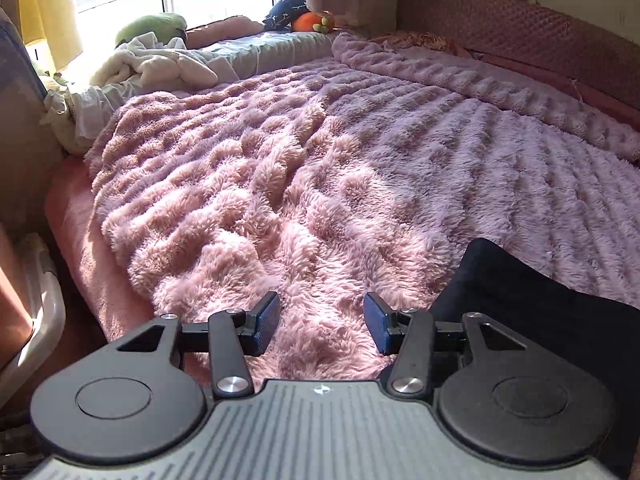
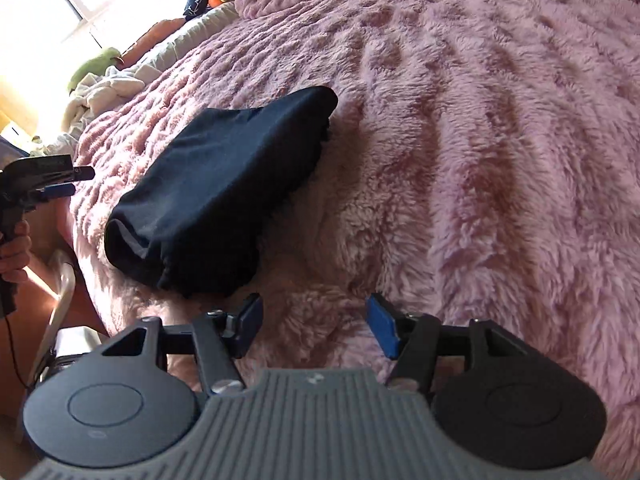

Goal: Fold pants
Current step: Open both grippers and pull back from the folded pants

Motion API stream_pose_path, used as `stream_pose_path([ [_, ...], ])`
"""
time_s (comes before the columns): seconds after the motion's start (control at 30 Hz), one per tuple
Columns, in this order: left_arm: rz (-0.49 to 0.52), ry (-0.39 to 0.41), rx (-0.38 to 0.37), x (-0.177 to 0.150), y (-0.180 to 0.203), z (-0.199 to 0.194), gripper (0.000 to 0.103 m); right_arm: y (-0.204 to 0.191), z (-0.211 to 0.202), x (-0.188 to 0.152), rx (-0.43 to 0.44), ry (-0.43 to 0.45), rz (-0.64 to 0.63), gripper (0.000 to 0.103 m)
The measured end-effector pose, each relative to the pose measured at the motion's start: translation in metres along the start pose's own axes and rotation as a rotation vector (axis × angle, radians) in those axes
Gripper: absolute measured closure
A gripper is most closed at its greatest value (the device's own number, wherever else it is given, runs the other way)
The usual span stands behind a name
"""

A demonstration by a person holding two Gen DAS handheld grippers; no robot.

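Your left gripper (image 1: pixel 321 326) has its fingers released over the fuzzy pink blanket (image 1: pixel 320 168), empty. The pants (image 2: pixel 216 192) lie as a compact dark bundle near the bed edge, apparently already folded. Your right gripper (image 2: pixel 314 326) is likewise released and empty. No legible writing.

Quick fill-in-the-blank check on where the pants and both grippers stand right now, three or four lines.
1. The folded dark navy pants lie on a fluffy ____ blanket.
2. The right gripper has its jaws ____, nothing between them.
3. The left gripper holds ____.
4. The orange plush toy sits by the ____.

Missing words: pink; open; nothing; window
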State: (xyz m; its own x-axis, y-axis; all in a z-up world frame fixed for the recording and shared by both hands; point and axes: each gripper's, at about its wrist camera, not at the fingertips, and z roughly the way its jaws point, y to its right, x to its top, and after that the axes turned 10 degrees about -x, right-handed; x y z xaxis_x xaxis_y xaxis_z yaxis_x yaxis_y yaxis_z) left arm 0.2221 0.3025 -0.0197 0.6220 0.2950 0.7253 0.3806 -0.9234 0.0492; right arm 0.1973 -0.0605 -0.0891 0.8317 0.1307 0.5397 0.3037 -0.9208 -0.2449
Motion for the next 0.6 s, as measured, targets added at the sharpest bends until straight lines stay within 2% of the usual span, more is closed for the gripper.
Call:
stream_pose_path([
  [0.03,-0.012,-0.009,-0.002,-0.006,0.007,-0.014,0.046,-0.012,-0.003,0.005,-0.046,0.006,-0.043,0.046],
  [0.07,-0.034,-0.010,-0.036,-0.013,0.016,-0.029,0.046,-0.024,-0.012,0.003,-0.086,0.019,-0.094,0.046],
  [0.17,-0.061,-0.034,-0.145,-0.037,0.039,-0.059,0.046,-0.052,-0.040,-0.009,-0.153,0.037,-0.228,0.042],
  [0.2,-0.052,-0.043,-0.158,-0.044,0.047,-0.066,0.046,-0.054,-0.048,-0.015,-0.165,0.034,-0.249,0.041],
  [0.4,0.004,-0.083,-0.200,-0.103,0.089,-0.114,0.044,-0.063,-0.078,-0.050,-0.128,0.001,-0.226,0.037],
  [0.5,0.034,-0.092,-0.245,-0.120,0.102,-0.133,0.034,-0.067,-0.089,-0.064,-0.125,-0.001,-0.226,0.037],
  [0.57,0.029,-0.084,-0.258,-0.125,0.107,-0.144,0.018,-0.067,-0.095,-0.067,-0.126,0.010,-0.221,0.037],
  [0.6,0.034,-0.082,-0.256,-0.126,0.109,-0.146,0.017,-0.067,-0.098,-0.068,-0.120,0.017,-0.217,0.037],
])
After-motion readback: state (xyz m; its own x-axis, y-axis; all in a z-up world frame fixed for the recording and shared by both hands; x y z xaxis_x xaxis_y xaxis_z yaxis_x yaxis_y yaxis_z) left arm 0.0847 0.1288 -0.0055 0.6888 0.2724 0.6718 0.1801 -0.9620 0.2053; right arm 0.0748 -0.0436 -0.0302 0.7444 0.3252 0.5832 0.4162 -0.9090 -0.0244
